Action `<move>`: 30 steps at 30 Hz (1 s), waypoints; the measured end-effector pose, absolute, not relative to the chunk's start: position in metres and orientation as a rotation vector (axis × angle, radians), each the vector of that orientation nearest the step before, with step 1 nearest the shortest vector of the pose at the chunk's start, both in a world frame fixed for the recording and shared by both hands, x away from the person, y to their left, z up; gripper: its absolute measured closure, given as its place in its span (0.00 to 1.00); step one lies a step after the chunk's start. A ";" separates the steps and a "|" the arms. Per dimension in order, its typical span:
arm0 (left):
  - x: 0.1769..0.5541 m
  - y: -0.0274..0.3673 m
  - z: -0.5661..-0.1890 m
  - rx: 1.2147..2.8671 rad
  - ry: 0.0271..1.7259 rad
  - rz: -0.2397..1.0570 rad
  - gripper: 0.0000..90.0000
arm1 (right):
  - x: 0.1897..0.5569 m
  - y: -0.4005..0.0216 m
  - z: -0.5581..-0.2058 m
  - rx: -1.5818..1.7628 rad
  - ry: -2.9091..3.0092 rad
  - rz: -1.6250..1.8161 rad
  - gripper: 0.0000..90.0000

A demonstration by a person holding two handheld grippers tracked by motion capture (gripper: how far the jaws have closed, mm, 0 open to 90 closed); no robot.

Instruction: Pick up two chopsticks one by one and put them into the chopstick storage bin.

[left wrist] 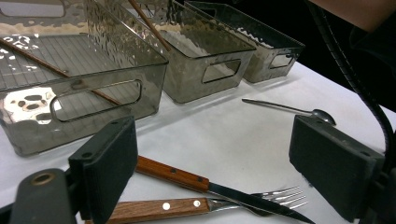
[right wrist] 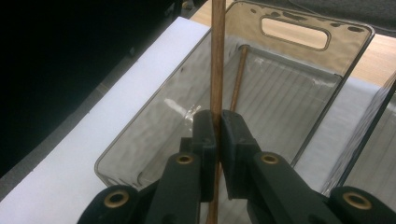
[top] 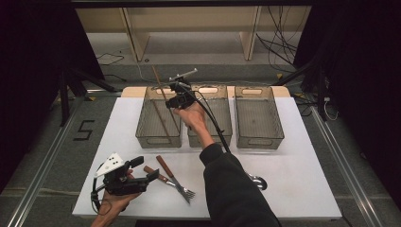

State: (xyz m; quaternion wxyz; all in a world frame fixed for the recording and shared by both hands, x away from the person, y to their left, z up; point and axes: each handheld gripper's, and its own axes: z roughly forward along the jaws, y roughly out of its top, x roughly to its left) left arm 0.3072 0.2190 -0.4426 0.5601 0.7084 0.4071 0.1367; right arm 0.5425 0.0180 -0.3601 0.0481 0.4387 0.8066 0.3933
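Wooden chopstick (right wrist: 217,60) stands pinched between the closed jaws of the right gripper (right wrist: 217,135), held above the left bin (top: 159,118); a second chopstick (right wrist: 238,77) lies in that bin below it. The left gripper (left wrist: 210,154) rests wide open, empty, with a knife (left wrist: 187,177) and fork (left wrist: 196,205) on the table (top: 293,165) just ahead of its jaws, a spoon (left wrist: 289,108) farther off.

Three smoky bins (top: 259,118), fork (top: 176,179), knife (left wrist: 219,189), spoon (left wrist: 292,109).
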 end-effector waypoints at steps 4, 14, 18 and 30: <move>0.307 0.219 -0.442 1.669 0.959 0.323 0.17 | 0.544 0.019 -0.363 1.346 2.462 1.187 0.95; 0.307 0.219 -0.442 1.669 0.956 0.324 0.17 | 0.548 0.024 -0.372 1.371 2.466 1.165 0.95; 0.307 0.219 -0.442 1.670 0.955 0.323 0.17 | 0.548 0.026 -0.374 1.375 2.468 1.161 0.95; 0.307 0.219 -0.442 1.668 0.956 0.322 0.17 | 0.547 0.032 -0.385 1.392 2.487 1.111 0.94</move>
